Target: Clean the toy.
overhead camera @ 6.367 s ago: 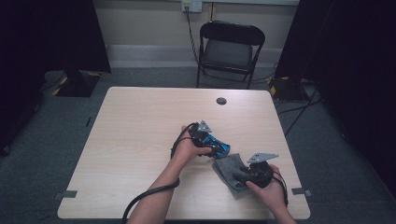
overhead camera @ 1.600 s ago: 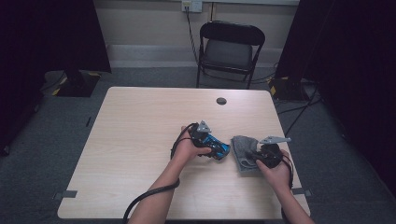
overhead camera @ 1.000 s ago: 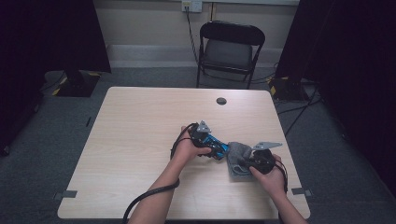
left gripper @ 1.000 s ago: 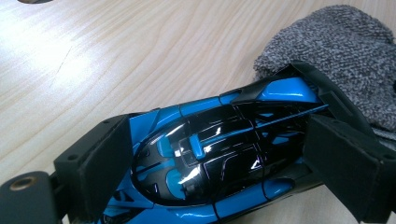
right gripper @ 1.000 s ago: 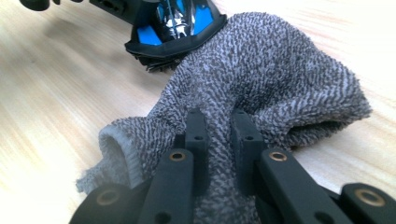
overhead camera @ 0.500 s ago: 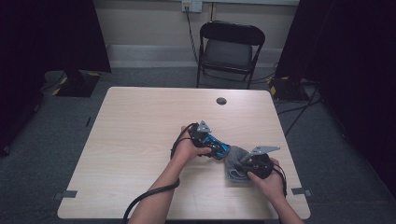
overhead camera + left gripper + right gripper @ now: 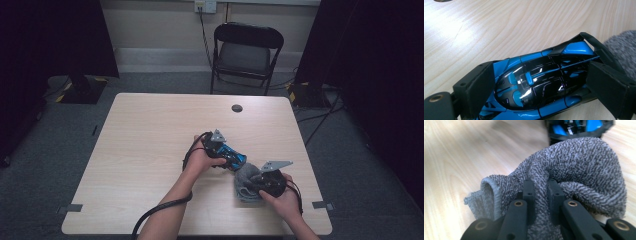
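A: What does each gripper hold?
B: Left gripper [image 7: 539,87] clamps the blue toy car [image 7: 541,82]; right gripper [image 7: 539,187] pinches the grey cloth [image 7: 579,165].
A: Where?
B: Near right of the tabletop [image 7: 150,140], cloth touching the car's tail.

Table [image 7: 150,150] surface left of the left gripper [image 7: 235,161] is bare wood across to the left edge, and the strip behind both hands lies open up to a small dark disc [image 7: 237,108] near the far edge — the only item there. Crowded zone at front right: blue toy car [image 7: 231,156] sits clamped in the left gripper, with the grey cloth [image 7: 245,184] bunched just beside its tail, pinched by the right gripper [image 7: 260,181]. Left cable [image 7: 165,207] crosses the near edge. Folding chair [image 7: 247,50] stands beyond the far side.
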Available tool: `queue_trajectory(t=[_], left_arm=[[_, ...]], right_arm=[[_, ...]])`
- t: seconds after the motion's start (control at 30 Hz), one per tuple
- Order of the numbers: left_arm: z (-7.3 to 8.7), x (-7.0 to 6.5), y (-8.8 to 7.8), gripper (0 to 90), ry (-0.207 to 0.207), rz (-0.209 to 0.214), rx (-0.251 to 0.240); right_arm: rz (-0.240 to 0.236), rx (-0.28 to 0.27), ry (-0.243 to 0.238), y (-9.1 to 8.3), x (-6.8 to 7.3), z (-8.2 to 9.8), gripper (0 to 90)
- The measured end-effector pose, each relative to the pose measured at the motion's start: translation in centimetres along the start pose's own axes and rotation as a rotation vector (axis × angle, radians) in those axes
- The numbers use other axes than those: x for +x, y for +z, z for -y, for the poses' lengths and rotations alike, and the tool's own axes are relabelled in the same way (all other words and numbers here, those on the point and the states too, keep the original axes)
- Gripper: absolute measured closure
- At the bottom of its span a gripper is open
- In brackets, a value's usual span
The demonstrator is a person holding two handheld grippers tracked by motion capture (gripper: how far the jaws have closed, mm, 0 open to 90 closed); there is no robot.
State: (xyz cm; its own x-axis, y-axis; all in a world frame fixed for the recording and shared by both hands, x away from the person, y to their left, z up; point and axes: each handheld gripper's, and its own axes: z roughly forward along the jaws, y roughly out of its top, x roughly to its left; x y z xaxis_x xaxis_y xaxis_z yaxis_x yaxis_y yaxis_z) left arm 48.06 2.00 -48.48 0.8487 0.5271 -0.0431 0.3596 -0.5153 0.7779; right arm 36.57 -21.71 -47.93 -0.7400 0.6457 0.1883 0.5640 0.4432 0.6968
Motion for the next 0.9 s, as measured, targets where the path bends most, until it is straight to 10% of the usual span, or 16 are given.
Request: queue_trajectory(t=[0.57, 0.9], left_arm=[[0.1, 0.0, 0.0, 8.4, 0.0, 0.0, -0.007], [0.1, 0.0, 0.0, 8.5, -0.003, 0.0, -0.012]], right_arm=[[-0.125, 0.022, -0.082, 2.1, 3.4, -1.1, 79.8], [-0.121, 0.01, -0.104, -0.3, 3.3, -1.1, 79.7]])
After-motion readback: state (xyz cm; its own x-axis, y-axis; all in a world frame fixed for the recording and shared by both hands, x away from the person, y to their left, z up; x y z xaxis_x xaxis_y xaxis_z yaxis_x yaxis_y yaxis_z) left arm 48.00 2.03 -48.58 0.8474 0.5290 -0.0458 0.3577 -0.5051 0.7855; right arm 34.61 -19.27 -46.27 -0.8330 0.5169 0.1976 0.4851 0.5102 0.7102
